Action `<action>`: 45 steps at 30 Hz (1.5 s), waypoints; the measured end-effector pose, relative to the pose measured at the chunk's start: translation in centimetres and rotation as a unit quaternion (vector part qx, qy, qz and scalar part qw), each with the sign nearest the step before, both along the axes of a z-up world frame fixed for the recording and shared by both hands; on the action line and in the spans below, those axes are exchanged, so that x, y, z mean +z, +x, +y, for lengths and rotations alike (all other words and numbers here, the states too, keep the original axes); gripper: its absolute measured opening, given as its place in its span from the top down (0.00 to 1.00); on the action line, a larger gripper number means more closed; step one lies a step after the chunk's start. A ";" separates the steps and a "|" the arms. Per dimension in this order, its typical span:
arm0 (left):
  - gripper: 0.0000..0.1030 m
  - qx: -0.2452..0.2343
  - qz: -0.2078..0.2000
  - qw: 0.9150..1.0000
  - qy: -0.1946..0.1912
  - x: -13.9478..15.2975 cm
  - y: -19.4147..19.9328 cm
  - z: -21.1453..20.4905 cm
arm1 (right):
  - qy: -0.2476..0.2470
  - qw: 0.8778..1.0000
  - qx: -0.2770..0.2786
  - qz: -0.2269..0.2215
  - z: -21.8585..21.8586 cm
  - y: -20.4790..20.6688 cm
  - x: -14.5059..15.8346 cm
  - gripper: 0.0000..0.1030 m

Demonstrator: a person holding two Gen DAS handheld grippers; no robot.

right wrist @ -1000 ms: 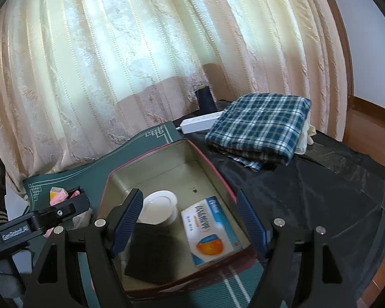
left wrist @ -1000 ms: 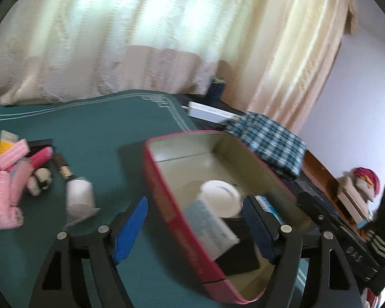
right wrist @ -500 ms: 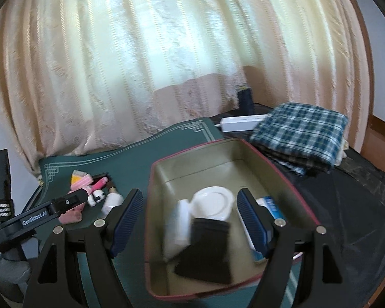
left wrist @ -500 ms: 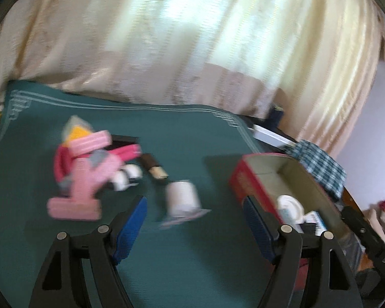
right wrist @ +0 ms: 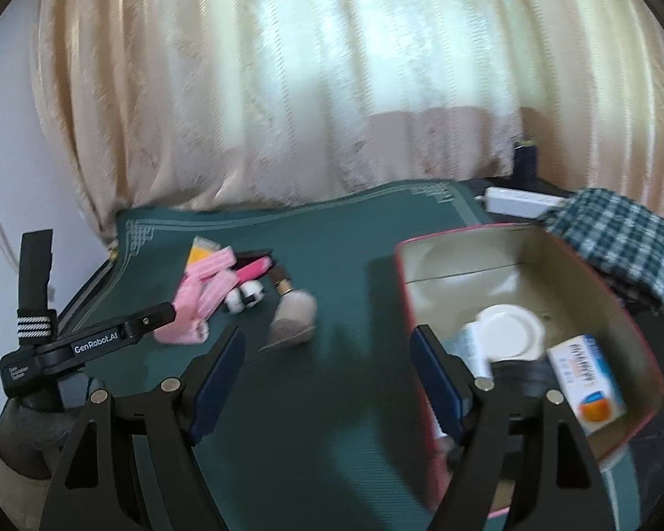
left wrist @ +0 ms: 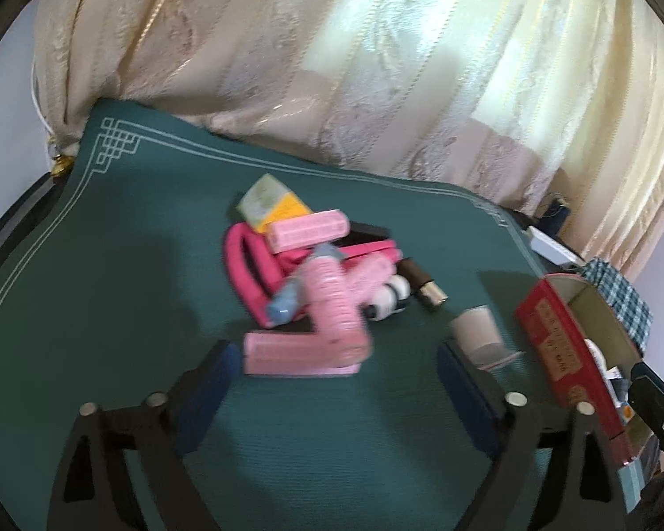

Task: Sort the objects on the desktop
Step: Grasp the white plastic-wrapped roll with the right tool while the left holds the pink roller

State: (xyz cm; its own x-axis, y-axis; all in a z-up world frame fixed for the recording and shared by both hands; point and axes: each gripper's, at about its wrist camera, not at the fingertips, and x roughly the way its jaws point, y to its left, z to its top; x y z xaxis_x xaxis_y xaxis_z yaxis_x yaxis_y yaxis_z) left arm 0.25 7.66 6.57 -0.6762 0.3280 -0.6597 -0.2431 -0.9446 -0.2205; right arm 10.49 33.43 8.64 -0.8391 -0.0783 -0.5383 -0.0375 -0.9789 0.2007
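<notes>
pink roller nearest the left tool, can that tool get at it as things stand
Probably yes. The left tool is open, and the pink roller lies on the green mat just ahead between its fingers, with nothing in front. Other pink items lean on its far side, so they may shift.

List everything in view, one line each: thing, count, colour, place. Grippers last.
mat: 1, green, under the clutter.
pink pile: count unclear, pink, mid-mat.
yellow packet: 1, yellow, behind the pile.
small jar: 1, pale, lying between pile and box.
box: 1, red outside, right of mat.
white lid: 1, inside the box.
medicine carton: 1, white-blue-orange, inside the box.
plaid cloth: 1, behind the box.
curtain: cream, background.
left gripper: open, empty.
right gripper: open, empty.
</notes>
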 end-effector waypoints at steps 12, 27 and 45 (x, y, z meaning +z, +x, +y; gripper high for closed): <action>0.09 -0.006 -0.041 0.999 -0.009 -3.2 -2.1 -0.7 | 0.017 0.997 0.057 -0.044 -4.7 -2.9 -2.6 0.22; 0.09 0.002 -0.065 0.996 -0.060 -4.3 -4.6 1.1 | 0.008 0.996 0.066 -0.066 -5.0 -4.6 -3.7 0.22; 0.26 -0.027 -0.034 0.999 -0.026 -2.5 -1.9 -1.0 | -0.001 0.993 0.071 -0.099 -5.4 -8.7 -3.9 0.22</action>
State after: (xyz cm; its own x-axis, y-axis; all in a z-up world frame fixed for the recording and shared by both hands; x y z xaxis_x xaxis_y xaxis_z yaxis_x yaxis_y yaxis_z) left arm -1.70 6.64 4.08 -0.6123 0.3261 -0.7203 -0.2796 -0.9414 -0.1885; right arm 1.75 28.04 4.73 -0.6978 -0.1886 -0.6911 0.0619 -0.9770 0.2042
